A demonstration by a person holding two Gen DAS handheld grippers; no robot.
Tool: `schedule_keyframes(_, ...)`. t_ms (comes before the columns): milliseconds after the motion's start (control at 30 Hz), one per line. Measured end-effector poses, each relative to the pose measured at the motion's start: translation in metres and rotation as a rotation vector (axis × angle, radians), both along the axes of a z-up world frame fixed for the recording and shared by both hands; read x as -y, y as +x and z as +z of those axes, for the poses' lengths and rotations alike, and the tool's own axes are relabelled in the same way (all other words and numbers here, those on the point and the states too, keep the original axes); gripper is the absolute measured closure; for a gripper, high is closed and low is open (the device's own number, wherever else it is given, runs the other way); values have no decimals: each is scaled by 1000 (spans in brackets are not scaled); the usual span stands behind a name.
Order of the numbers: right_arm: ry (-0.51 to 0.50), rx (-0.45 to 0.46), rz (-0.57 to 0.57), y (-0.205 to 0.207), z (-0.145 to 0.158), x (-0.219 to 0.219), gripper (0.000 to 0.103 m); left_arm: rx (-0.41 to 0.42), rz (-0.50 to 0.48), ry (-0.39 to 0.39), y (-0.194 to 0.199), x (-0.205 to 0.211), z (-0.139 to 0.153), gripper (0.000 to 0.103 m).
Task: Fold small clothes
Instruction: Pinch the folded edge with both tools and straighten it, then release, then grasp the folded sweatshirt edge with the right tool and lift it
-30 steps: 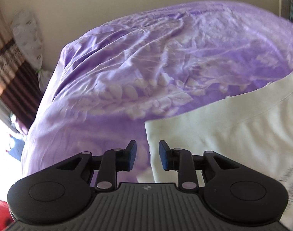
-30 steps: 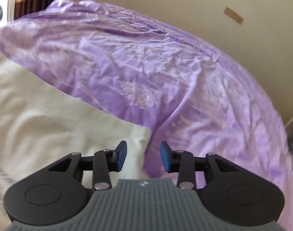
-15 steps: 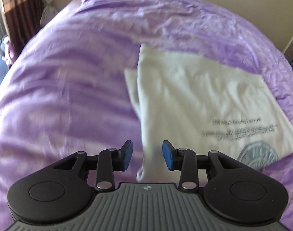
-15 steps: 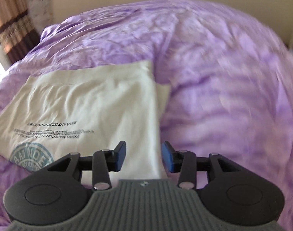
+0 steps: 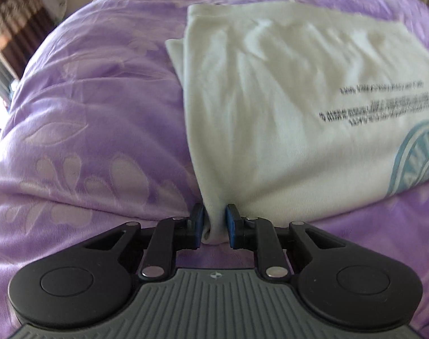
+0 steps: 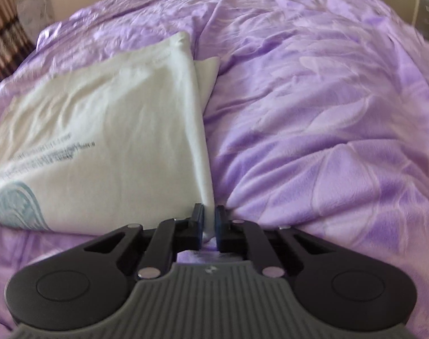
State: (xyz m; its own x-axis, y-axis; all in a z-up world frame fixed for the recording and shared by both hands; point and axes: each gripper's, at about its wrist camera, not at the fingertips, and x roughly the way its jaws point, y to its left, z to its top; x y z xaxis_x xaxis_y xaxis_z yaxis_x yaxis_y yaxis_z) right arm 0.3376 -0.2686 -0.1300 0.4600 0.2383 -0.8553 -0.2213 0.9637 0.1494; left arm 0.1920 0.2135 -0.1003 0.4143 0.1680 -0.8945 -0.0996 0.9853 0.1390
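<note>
Both tongs (image 5: 213, 221) (image 6: 209, 221) have black linkage arms, blue pads, silver rivets and ribbed grey bases.

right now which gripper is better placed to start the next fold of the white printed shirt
Neither clearly: the left gripper and right gripper each pinch a near corner of the white printed shirt on the purple bedspread, so both should probably lift together.

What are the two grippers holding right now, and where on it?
Both pinch the white T-shirt: left gripper and right gripper each clamp a near corner.
</note>
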Motion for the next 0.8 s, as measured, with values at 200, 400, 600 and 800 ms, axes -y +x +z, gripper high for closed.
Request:
schedule_keyframes(200, -15, -4, 7, 1, 3, 1, 103, -16, -7, -1, 1, -3, 8, 78)
schedule_keyframes(400, 51, -19, 11, 5, 33, 11, 84, 25, -45, 5, -4, -2, 46, 75)
schedule_keyframes(600, 176, 40, 35, 21, 69, 15, 68, 155, -56, -22, 16, 8, 86, 74)
schedule_keyframes(800, 283, 37, -11, 66, 57, 10, 59, 222, -89, -115, 60, 44, 87, 74)
